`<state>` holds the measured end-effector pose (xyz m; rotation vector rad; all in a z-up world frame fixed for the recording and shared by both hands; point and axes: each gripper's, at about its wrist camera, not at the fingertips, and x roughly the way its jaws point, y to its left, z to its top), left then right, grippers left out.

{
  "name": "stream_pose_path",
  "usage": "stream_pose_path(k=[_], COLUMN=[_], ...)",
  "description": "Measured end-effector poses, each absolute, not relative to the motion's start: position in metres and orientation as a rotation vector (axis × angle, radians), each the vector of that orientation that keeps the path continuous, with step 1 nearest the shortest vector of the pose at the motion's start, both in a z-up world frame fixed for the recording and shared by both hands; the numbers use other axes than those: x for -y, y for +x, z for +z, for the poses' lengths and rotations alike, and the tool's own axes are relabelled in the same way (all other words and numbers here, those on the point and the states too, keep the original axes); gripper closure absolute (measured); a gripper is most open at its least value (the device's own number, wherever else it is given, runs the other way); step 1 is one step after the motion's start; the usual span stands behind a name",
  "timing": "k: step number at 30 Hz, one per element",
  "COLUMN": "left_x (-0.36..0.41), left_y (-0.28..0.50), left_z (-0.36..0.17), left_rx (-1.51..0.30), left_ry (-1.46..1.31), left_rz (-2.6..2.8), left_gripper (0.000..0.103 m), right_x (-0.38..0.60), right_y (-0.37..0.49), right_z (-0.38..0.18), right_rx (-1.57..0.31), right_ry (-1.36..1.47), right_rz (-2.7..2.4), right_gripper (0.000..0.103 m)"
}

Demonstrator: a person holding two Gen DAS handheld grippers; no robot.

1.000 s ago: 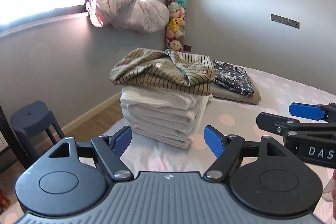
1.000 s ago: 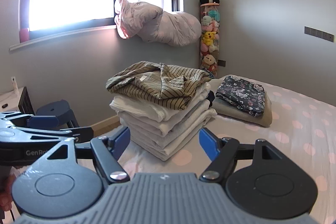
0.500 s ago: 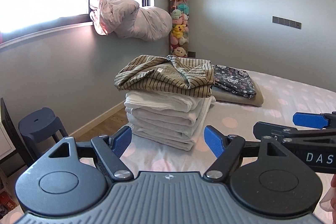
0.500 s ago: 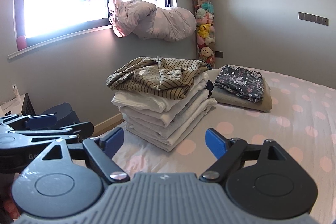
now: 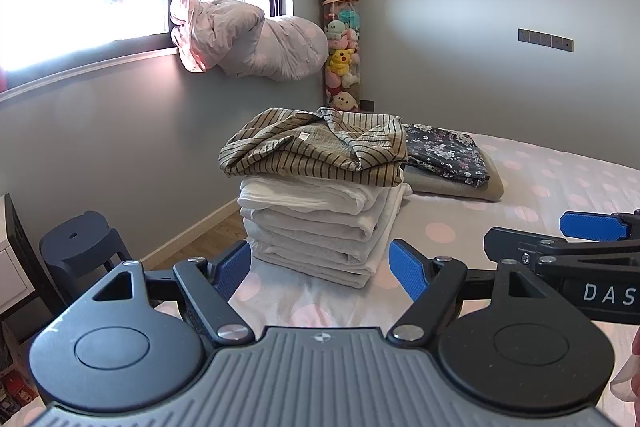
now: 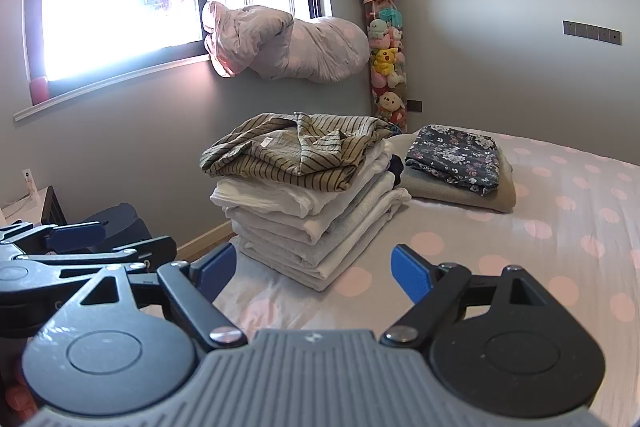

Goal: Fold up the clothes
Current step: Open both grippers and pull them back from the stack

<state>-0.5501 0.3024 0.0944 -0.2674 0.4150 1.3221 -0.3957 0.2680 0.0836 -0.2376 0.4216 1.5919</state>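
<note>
Both tools hang just short of the pile, pointing slightly down at it. The right hand-held gripper (image 6: 310, 269) has just been opening its jaws, wider than a second ago, and now they stand spread with nothing between them but bare bedsheet. The left hand-held gripper (image 5: 320, 269) is likewise released and empty, its blue pads apart as they were a second ago.

The striped shirt (image 5: 316, 147) lies on top of the stack of white folded clothes (image 5: 320, 223), which sits on the pink-dotted bed (image 6: 540, 239) near its corner. It is loosely bundled, collar rumpled and one edge overhanging the stack, so it reads as laid down, not tidied. Behind, a floral garment (image 6: 456, 157) rests on a beige folded piece, touching the rear of the stack.

Across the last second the pile sits a little farther from both tools, so they seem to have backed off. My reading: the shirt has been let go on the stack, and either squaring it up or fetching another item comes next.
</note>
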Motion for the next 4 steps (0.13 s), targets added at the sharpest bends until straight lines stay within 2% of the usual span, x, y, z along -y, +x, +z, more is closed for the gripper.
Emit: stream_pose_path(k=[4], left_x=[-0.3036], left_y=[-0.5504], left_z=[0.0933], left_rx=[-0.413], left_ry=[-0.274], left_rz=[1.319], left_gripper=[0.028], right_x=[-0.2676], right_y=[-0.3952], right_z=[0.0830], right_rx=[-0.424], right_ry=[-0.236], right_rz=[1.593], right_gripper=[0.017])
